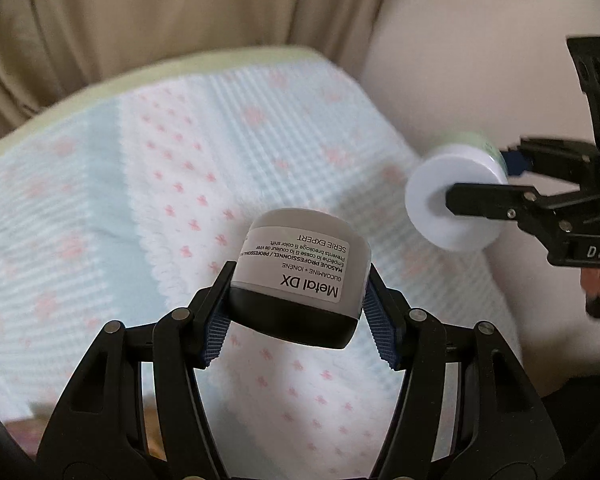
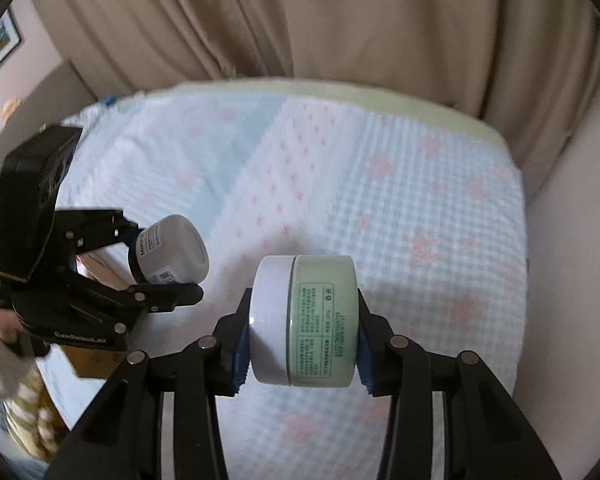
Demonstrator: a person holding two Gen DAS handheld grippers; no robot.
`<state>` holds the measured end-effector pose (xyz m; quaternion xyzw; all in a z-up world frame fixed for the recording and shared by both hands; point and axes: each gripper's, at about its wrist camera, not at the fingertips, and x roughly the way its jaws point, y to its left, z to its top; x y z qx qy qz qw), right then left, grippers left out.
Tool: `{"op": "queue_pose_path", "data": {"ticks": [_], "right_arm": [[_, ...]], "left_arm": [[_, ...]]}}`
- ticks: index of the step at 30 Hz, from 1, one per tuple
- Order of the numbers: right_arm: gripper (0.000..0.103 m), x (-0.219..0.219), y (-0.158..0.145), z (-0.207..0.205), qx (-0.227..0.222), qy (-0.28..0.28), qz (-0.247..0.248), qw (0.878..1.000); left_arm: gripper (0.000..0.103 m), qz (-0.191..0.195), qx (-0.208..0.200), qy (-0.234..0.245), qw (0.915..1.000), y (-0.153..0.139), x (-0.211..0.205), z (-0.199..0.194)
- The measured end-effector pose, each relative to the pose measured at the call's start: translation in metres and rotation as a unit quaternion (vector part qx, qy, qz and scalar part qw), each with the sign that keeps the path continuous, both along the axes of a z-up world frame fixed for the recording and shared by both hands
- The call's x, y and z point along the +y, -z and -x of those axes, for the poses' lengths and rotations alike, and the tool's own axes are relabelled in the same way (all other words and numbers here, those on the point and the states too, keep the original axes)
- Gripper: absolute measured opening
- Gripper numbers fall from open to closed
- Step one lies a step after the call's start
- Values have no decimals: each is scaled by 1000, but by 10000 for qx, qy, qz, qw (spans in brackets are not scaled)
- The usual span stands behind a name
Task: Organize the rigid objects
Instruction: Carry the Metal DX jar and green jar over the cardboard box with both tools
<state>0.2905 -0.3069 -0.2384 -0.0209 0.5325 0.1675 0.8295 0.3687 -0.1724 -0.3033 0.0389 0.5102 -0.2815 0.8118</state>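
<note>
My left gripper [image 1: 298,300] is shut on a grey jar [image 1: 304,268] with a black lid and a "Metal DX" label, held in the air above the bed. It also shows in the right wrist view [image 2: 172,252], at the left. My right gripper [image 2: 300,334] is shut on a pale green jar [image 2: 312,320] with a white lid, held on its side above the bed. That jar shows in the left wrist view [image 1: 452,196] at the right, between the right gripper's fingers [image 1: 488,196].
Below both grippers lies a bed [image 1: 140,160] with a light blue and white cover with pink marks. Beige curtains [image 2: 340,20] hang behind it. A beige wall [image 1: 460,60] is at the right. A cardboard box [image 2: 92,360] sits at the bed's left side.
</note>
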Motion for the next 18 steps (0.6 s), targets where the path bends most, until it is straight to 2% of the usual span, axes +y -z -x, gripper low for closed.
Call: {"op": "queue_pose_path", "data": {"ticks": [4, 9, 14, 18], "right_arm": [[40, 15, -58, 28, -313, 184, 30, 9993], [40, 45, -121, 58, -572, 77, 149, 9982], [40, 78, -158, 77, -673, -19, -131, 9976], [40, 115, -169, 93, -773, -146, -154, 9968]], "left_arm": [[57, 128, -211, -393, 9989, -58, 13, 31], [57, 328, -281, -1013, 9939, -107, 49, 71], [57, 401, -441, -1477, 9872, -139, 96, 108], [57, 278, -543, -1814, 9815, -158, 137, 135]]}}
